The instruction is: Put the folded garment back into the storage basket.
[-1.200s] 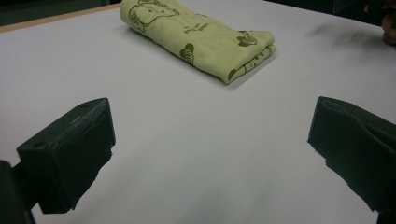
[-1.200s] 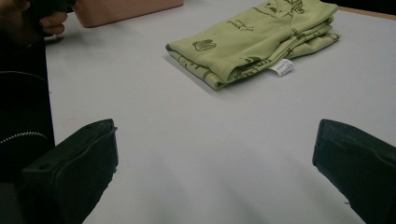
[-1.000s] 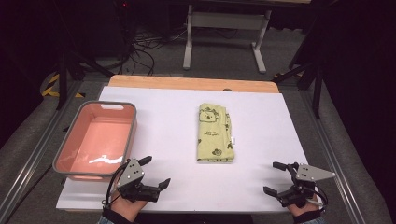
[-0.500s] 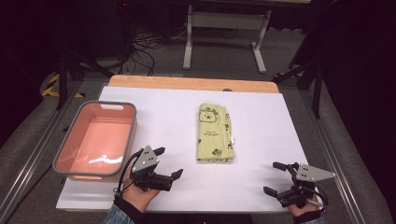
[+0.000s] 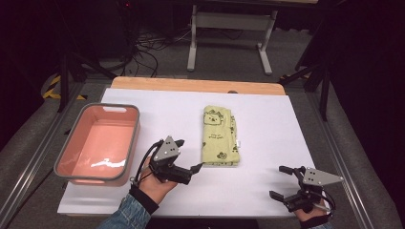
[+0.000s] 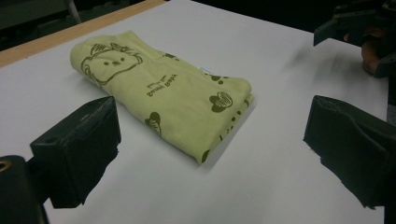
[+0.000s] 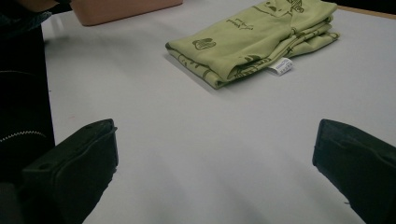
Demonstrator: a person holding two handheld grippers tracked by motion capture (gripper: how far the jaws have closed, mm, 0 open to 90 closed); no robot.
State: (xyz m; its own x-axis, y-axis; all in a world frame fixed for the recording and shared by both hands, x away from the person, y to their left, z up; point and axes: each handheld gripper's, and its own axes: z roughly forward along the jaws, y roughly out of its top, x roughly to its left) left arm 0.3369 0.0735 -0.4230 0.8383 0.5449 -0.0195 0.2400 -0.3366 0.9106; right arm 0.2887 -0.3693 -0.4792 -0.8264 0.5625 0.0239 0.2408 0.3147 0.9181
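At the table's near edge we hold two sets of tongs, both wide open and gripping nothing. Our right gripper waits low at about five o'clock on the white table, well apart from the work. Our left gripper is the nearer hand: its lower tip sits just beside the near left corner of the folded yellow-green cloth, apparently not yet touching it.

The cloth lies at the table's centre, its long axis running from six to twelve o'clock, with a printed bear face at the far end. From the left gripper it lies toward two o'clock; in the left gripper view the cloth sits between and beyond the spread jaws. In the right gripper view a small white label pokes from the folded edge.

At nine o'clock stands the pink tub, empty. We judge the next move to be a short push forward to pinch that near corner.
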